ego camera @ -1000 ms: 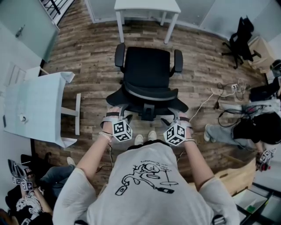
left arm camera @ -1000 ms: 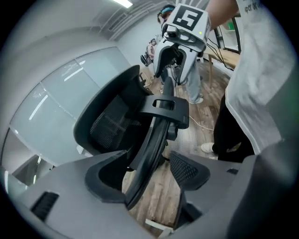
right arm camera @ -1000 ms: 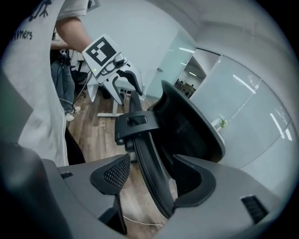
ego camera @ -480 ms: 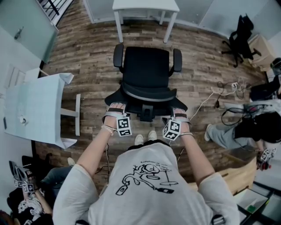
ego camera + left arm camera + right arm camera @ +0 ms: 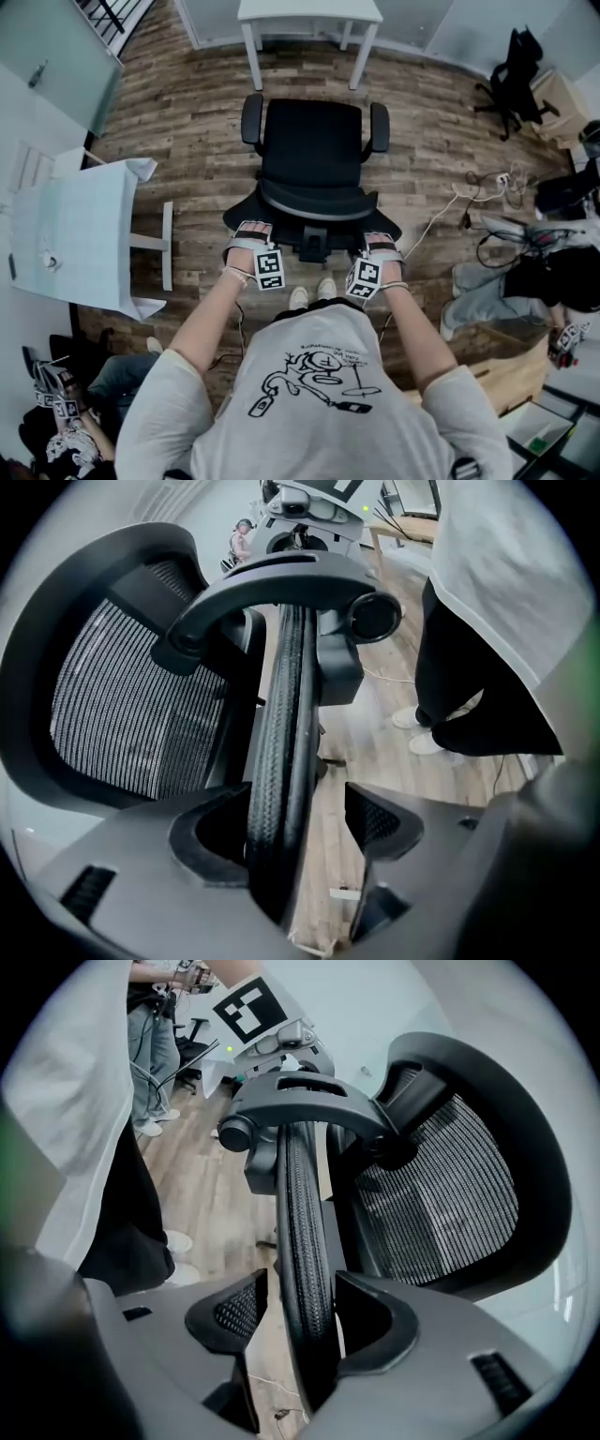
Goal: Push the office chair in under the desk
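- Office chair [image 5: 312, 150] short of desk [image 5: 309, 11], seat facing it.
- Left gripper [image 5: 247, 228] and right gripper [image 5: 380, 238]: jaws wide, just closing, astride backrest rim [image 5: 278, 761], not yet clamped.
- Judged heavy but free-rolling; mesh [image 5: 122, 714] yielding, rim stiff, so best held there.

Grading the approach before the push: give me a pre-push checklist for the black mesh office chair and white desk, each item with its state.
1. Left gripper astride the backrest rim of the black mesh office chair: ok; jaws have just been closing, gap shows beside the rim.
2. Right gripper astride the rim: ok; jaws likewise just closing, not clamped.
3. Chair faces the white desk, centred: ok.
4. Wood-plank floor between them bare: ok.
5. Castors free: cannot tell, hidden under the chair.
6. Armrests fit between desk legs: cannot tell.
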`<state>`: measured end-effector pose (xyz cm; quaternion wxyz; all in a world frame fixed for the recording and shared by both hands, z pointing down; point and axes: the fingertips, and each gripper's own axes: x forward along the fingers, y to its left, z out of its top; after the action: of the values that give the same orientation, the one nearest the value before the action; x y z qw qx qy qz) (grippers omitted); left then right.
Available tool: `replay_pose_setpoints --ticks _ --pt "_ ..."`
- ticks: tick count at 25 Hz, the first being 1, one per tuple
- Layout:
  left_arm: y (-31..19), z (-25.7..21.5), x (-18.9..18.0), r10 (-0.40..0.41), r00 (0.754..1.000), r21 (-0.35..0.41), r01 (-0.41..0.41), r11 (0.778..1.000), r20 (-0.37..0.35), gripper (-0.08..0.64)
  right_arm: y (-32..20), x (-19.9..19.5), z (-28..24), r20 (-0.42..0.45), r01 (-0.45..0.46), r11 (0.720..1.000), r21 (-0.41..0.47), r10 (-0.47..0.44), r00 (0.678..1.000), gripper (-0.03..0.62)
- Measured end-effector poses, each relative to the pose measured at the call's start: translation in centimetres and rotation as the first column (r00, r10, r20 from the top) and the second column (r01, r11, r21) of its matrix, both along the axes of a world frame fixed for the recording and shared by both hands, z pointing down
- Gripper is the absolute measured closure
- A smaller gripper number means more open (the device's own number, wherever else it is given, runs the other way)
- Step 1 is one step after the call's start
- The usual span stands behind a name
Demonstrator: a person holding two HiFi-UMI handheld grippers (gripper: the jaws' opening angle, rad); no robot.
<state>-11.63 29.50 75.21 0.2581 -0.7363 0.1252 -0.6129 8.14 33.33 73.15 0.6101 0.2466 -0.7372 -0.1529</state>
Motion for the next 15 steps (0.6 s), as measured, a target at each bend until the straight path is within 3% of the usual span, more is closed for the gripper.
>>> replay_pose_setpoints --ticks 3,9,15 --pt "-0.4 0.1 -0.1 0.008 1.0 0.016 -0.008 1.0 0.007 0.286 -0.6 0.0 -0.3 -0.001 0.0 1.0 0.029 0.0 1.0 0.402" --pt "-1.4 -0.6 0.3 0.007 1.0 0.086 -0.006 0.996 -0.009 0.439 -0.3 0.2 0.1 -0.023 0.016 1.0 0.021 -0.015 1.0 0.443" --pt "-1.3 -0.5 0.3 0.032 0.999 0.111 -0.033 0.993 0.008 0.468 -0.4 0.3 0.2 -0.046 0.033 0.999 0.035 -0.031 0.998 0.462"
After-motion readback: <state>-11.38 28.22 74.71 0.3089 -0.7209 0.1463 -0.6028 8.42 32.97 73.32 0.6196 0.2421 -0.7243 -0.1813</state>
